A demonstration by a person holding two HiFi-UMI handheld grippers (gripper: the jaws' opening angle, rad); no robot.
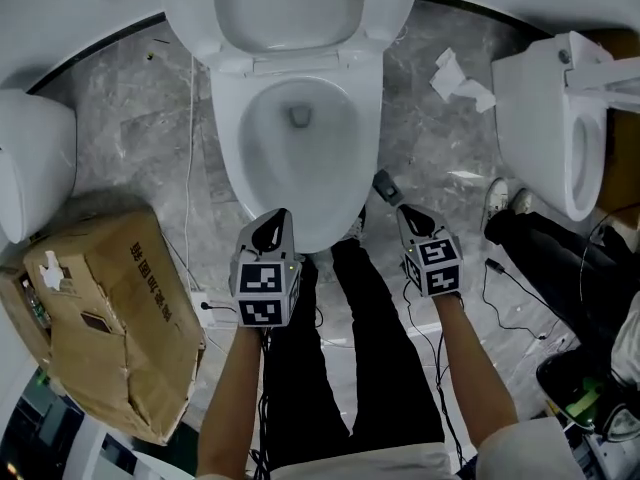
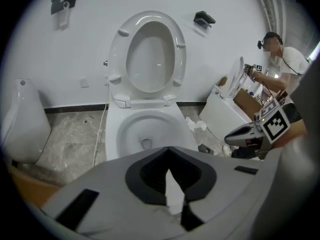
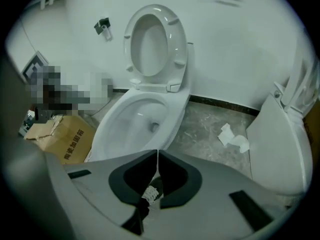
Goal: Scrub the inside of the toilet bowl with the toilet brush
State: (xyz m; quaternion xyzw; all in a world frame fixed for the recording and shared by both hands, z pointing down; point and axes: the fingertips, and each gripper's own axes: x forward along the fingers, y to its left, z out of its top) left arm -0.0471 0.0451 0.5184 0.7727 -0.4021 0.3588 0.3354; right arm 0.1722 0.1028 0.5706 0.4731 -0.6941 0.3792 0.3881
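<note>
Left gripper [image 1: 270, 232] hangs empty at the front rim of the toilet bowl [image 1: 228, 138], jaws pressed together; right gripper [image 1: 388, 188], jaws a thin slit apart with nothing between them, hangs beside the bowl's right flank. Seat [image 1: 290, 8] stands raised

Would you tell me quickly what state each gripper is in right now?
Left gripper: closed, holding nothing.
Right gripper: open just a slit, holding nothing.
</note>
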